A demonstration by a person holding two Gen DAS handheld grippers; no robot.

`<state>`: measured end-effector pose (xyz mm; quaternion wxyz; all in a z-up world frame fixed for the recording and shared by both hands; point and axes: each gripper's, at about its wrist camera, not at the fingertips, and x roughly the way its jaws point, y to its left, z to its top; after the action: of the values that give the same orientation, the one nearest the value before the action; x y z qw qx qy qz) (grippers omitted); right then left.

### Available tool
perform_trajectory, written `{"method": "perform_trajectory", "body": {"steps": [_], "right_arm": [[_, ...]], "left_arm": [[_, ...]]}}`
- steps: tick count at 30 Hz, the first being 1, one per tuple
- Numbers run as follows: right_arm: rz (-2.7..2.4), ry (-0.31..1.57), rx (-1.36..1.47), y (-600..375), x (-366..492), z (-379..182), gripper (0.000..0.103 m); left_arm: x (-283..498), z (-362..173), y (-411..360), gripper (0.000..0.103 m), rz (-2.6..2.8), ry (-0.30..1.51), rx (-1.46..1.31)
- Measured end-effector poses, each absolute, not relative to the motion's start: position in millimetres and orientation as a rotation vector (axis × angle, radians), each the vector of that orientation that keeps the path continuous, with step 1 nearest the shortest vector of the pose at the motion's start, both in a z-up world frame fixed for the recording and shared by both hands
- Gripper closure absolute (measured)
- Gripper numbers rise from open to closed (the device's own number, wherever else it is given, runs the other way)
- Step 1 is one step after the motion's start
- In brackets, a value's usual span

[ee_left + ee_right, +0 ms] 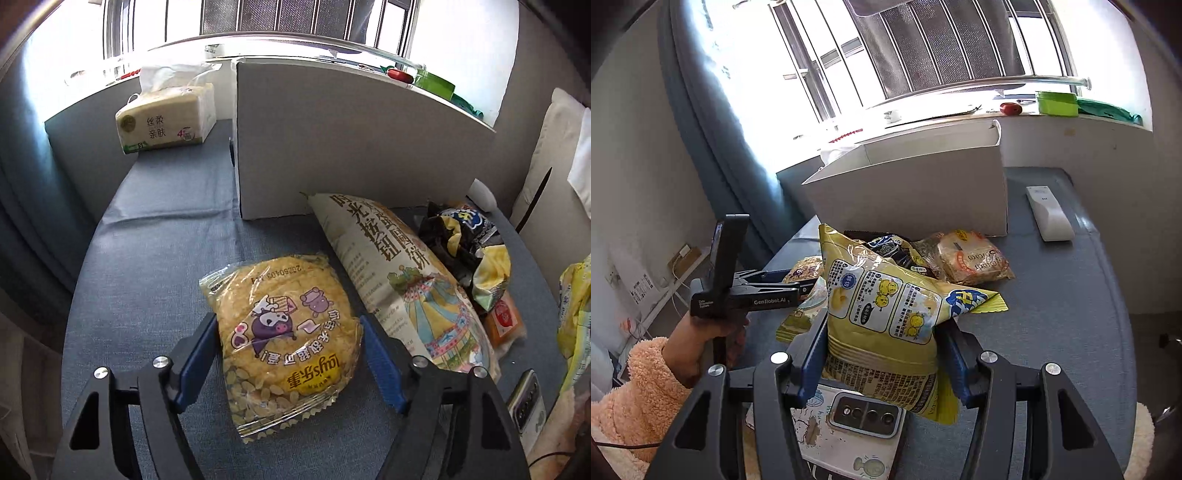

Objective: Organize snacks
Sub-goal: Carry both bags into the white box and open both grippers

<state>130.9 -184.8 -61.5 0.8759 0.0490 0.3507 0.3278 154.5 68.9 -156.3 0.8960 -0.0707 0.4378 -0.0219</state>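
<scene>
Right gripper (882, 354) clamps the yellow chip bag (886, 317); left gripper (290, 354) straddles the round noodle pack (284, 339), jaws not gripping.

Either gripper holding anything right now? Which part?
Right gripper clamps the yellow snack bag across its lower half. Left gripper straddles the round cracker pack; pads not pressing it.

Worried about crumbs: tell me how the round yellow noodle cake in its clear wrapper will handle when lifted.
The round yellow noodle cake in its clear wrapper looks dry and brittle, so hard squeezing probably cracks it. The glossy film may slip against the left hand-held gripper. It seems light.
</scene>
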Motion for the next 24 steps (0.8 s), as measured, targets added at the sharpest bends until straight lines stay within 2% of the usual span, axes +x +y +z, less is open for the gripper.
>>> {"method": "perform_trajectory", "body": {"steps": [7, 12, 18, 24], "right_arm": [[0.703, 0.72, 0.132, -185, 135, -58, 0.043], [0.727, 0.71, 0.181, -188, 152, -47, 0.043], [0.738, 0.652, 0.206, -181, 200, -5, 0.043], [0.7, 0.618, 0.283, -177, 278, 37, 0.043]], "left_arm": [[120, -110, 82, 0.024, -0.075, 0.753, -0.242], [123, -67, 82, 0.024, -0.107, 0.642, -0.228], [174, -15, 74, 0.024, -0.161, 0.545, -0.207], [250, 16, 58, 0.024, -0.167, 0.555, -0.183]]}}
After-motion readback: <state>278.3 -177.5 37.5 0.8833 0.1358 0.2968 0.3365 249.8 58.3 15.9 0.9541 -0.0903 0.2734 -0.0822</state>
